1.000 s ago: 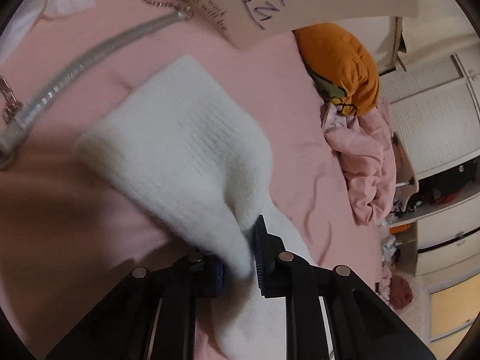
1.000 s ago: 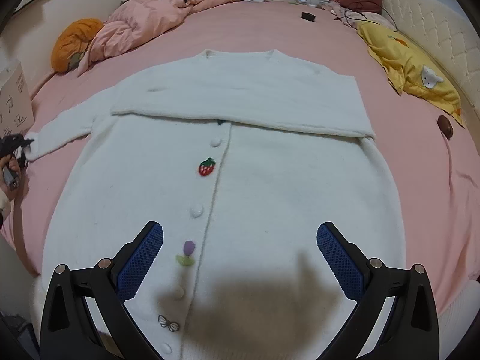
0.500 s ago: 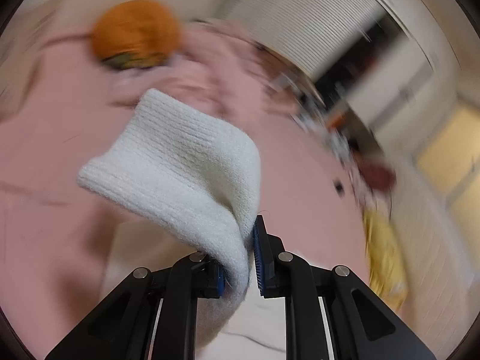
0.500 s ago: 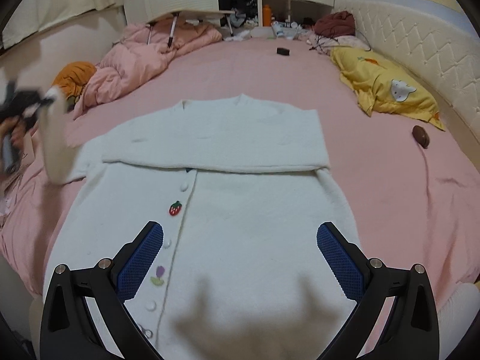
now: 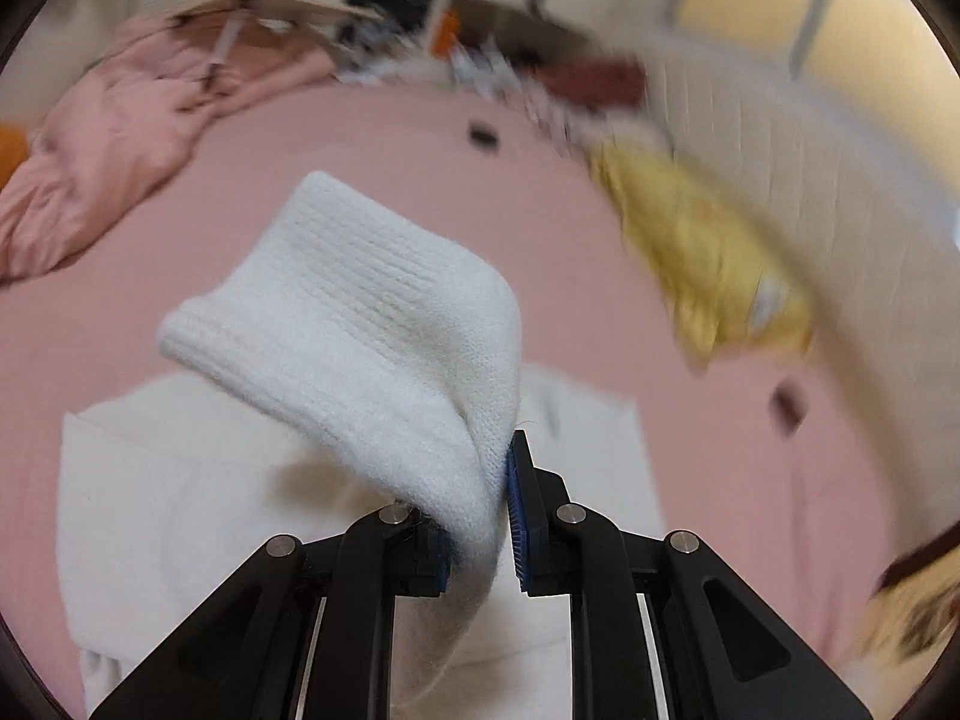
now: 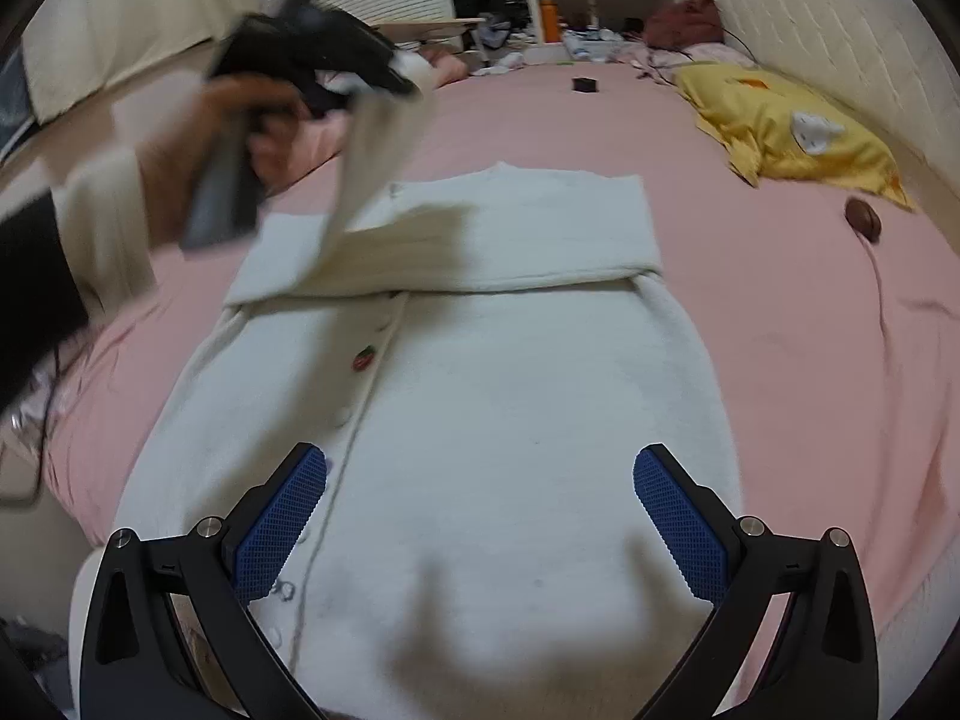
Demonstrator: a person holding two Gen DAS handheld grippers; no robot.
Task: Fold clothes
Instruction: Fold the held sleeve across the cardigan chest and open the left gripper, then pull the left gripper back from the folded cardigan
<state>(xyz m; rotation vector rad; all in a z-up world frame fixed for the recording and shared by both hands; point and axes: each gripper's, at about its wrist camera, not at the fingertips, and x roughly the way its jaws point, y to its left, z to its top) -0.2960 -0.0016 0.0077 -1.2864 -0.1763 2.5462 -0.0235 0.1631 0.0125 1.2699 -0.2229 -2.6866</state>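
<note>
Black angular arms on the right gripper (image 6: 480, 516), each tipped with a blue cross-hatched pad (image 6: 282, 519) and dotted with round silver screws. Same black frame, blue pads and silver screws on the left gripper (image 5: 480, 516). Cream cuff under a dark sleeve (image 6: 30, 288) at the left hand (image 6: 228, 144).

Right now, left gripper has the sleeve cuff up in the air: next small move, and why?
Probably carry the sleeve cuff across and lower it onto the cardigan. The left gripper is shut on the cuff, lifted above the chest, where the other sleeve already lies folded across. The right gripper is open, holding nothing.
</note>
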